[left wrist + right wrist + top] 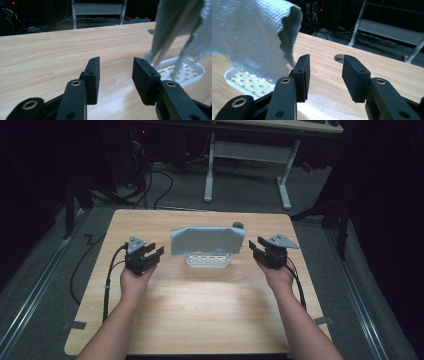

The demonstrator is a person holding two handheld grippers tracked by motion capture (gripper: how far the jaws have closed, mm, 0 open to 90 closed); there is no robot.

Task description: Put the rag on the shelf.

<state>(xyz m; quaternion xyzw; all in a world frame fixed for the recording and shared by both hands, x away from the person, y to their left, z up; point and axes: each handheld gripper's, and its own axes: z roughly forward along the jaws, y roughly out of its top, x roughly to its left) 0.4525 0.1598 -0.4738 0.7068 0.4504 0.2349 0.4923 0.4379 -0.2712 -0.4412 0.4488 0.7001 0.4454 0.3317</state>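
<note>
Grey cloth (207, 240) draped over (white) rack (208, 260)

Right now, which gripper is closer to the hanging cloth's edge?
The right gripper: it sits just off the grey cloth's right edge, while the left gripper leaves a slightly wider strip of table showing. Both are open.

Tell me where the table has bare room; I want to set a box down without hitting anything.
The widest bare patch is the near half of the table, between the two forearms, in front of the white rack. Another strip runs behind the cloth to the far edge. It is crowded mid-table: the left gripper and right gripper flank the rack.
</note>
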